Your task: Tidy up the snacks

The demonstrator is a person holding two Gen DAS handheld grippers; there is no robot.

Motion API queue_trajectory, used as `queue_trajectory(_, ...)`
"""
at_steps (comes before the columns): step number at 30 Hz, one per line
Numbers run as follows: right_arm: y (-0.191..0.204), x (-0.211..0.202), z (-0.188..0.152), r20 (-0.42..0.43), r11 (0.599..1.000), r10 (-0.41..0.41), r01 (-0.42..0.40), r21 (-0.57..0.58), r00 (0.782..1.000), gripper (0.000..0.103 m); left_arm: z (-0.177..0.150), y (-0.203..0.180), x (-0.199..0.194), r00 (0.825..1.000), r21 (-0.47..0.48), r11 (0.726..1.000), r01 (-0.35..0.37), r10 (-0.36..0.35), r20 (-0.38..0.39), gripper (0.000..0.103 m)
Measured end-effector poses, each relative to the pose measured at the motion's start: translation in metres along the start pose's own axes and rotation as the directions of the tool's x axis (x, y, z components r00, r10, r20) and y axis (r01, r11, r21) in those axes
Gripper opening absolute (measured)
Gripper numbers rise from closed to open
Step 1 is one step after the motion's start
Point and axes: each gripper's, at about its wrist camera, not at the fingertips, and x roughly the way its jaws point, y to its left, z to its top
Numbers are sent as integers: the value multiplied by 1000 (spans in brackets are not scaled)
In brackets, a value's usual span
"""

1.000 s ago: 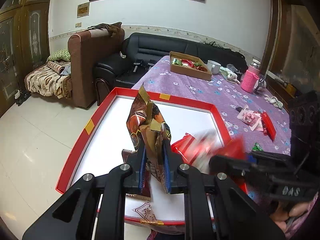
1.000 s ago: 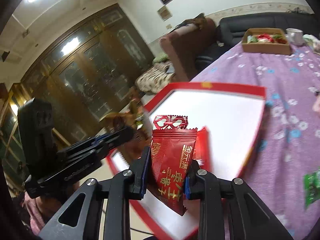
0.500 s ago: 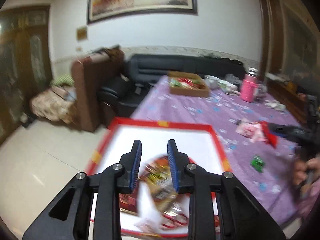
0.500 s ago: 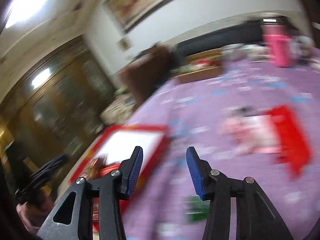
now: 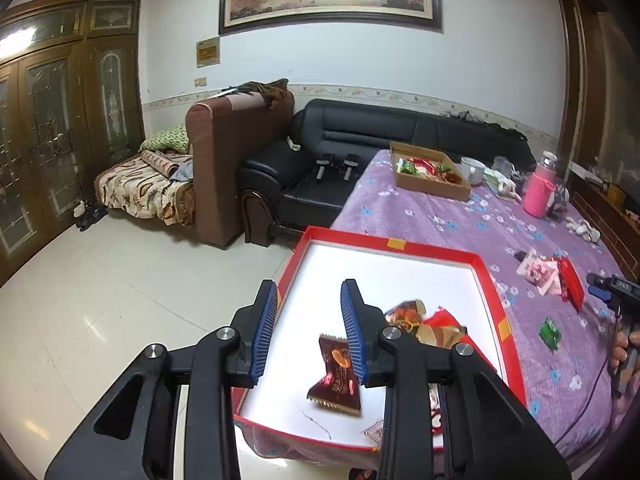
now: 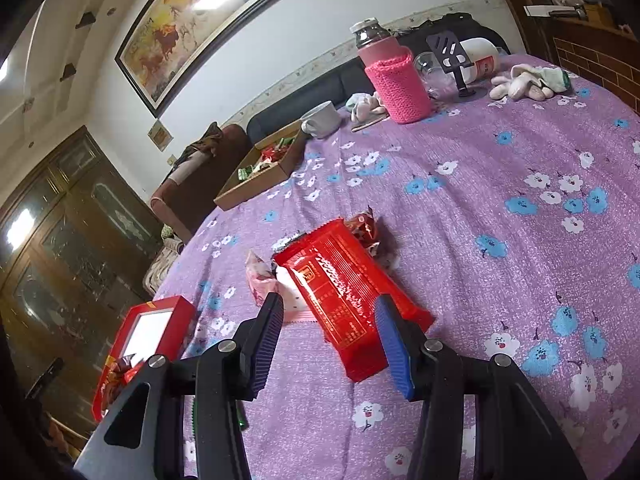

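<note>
Both claws are opening, left (image 5: 309, 328) empty, right (image 6: 330, 340) over red packet (image 6: 344, 288).

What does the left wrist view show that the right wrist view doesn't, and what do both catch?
Only the left wrist view: the left gripper, jaws opening and empty, above a brown snack packet lying inside the red tray, and a small green packet on the cloth.

Only the right wrist view: the right gripper, jaws opening, nothing pressed between them, over the long red snack packet, and a black spatula.

Both: the red tray, cardboard box of snacks, pink-sleeved bottle, purple flowered tablecloth.
</note>
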Motion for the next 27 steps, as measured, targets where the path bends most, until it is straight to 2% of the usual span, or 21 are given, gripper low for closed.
queue_trajectory(3,-2,2,1,-6,1000,-4,4,11,1000,51,-8,-11,8,996,19,997,74,-73,-56,31)
queue_trajectory(6,-1,-1,0,-6,1000,-7,7,15,1000,51,-18,-30,11,983,67,986,155,-148,-107,31)
queue_trajectory(9,-1,1,0,-10,1000,-10,10,17,1000,51,-26,-52,13,975,138,971,193,-175,-136,33)
queue_trajectory(11,-1,2,0,-13,1000,-11,11,17,1000,51,-31,-66,20,977,188,966,177,-149,-155,50)
queue_trajectory(12,-1,2,0,-13,1000,-13,13,17,1000,51,-32,-71,25,978,204,965,164,-133,-159,53)
queue_trajectory(15,-1,2,0,-10,1000,-17,17,15,1000,51,-34,-75,50,984,236,969,73,-32,-174,57)
queue_trajectory(17,-1,1,0,-5,1000,-18,18,15,1000,51,-27,-66,60,987,189,981,50,-19,-161,57)
queue_trajectory(19,-1,1,-1,-5,1000,-20,20,16,1000,51,-19,-52,65,986,134,991,-28,49,-158,57)
queue_trajectory(20,-1,1,-1,-5,1000,-21,21,15,1000,51,-16,-45,64,987,106,994,-40,56,-153,57)
queue_trajectory(23,1,2,-2,-7,1000,-21,21,8,1000,51,-12,-27,49,992,40,999,-10,15,-122,57)
queue_trajectory(27,2,4,-2,-13,1000,-26,26,0,1000,51,-19,-10,31,993,35,999,17,-13,-120,57)
